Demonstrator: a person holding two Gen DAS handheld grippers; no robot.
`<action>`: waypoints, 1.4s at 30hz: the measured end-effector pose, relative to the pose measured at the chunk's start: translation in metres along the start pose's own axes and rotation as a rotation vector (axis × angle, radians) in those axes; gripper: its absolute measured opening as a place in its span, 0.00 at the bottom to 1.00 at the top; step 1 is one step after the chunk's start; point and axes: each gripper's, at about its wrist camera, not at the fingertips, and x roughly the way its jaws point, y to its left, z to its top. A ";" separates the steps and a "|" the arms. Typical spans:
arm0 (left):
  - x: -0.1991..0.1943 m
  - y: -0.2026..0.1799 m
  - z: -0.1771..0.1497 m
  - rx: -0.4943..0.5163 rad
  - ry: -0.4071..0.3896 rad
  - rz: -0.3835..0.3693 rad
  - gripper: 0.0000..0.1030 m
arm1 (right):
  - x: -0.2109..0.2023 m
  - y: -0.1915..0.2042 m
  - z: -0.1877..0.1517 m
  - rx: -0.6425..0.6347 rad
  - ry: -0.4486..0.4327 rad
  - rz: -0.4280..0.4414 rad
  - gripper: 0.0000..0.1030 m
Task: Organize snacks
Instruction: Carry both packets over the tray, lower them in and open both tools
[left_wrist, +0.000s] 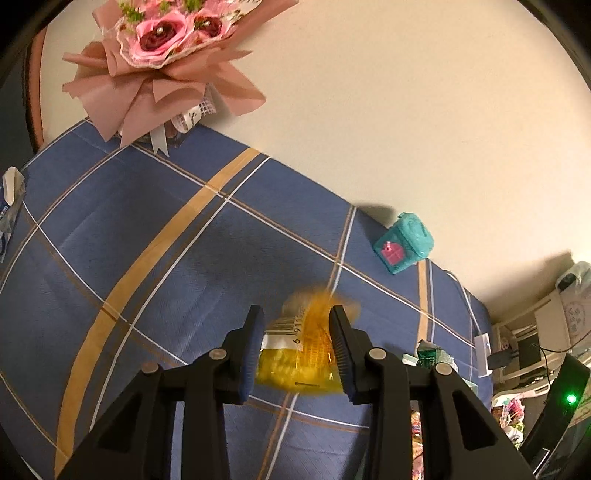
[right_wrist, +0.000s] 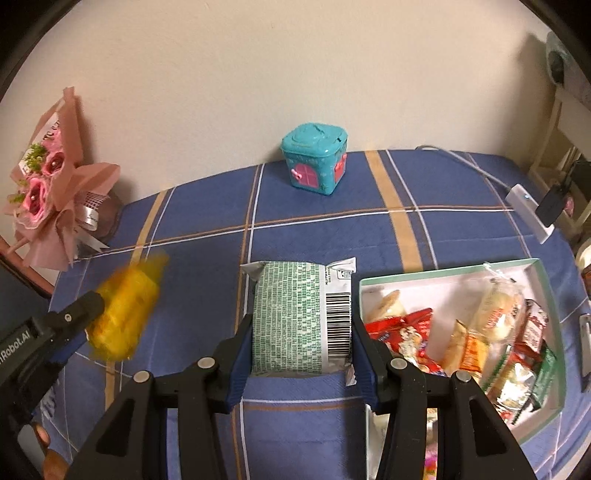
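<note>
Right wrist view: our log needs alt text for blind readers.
The right gripper clamps a green-printed white snack packet above a blue plaid tablecloth. Right: a white box of snacks. Left: the left gripper holding a yellow packet.

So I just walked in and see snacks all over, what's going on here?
A person is sorting snacks with a handheld gripper in each hand. The left gripper is shut on a yellow snack packet, held above the blue plaid tablecloth. The right gripper is clamped on a green-and-white packet. A white box at the right already holds several wrapped snacks. A teal toy house and a pink bouquet sit by the wall.
</note>
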 end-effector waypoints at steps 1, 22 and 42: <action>-0.003 -0.002 -0.001 0.001 -0.003 -0.007 0.18 | -0.005 -0.001 -0.002 -0.004 -0.006 -0.002 0.50; 0.028 0.017 -0.062 0.045 0.230 0.081 0.33 | 0.010 -0.008 -0.067 -0.023 0.153 0.012 0.50; 0.030 0.017 -0.135 0.161 0.351 0.121 0.53 | -0.023 -0.042 -0.128 0.047 0.182 0.048 0.50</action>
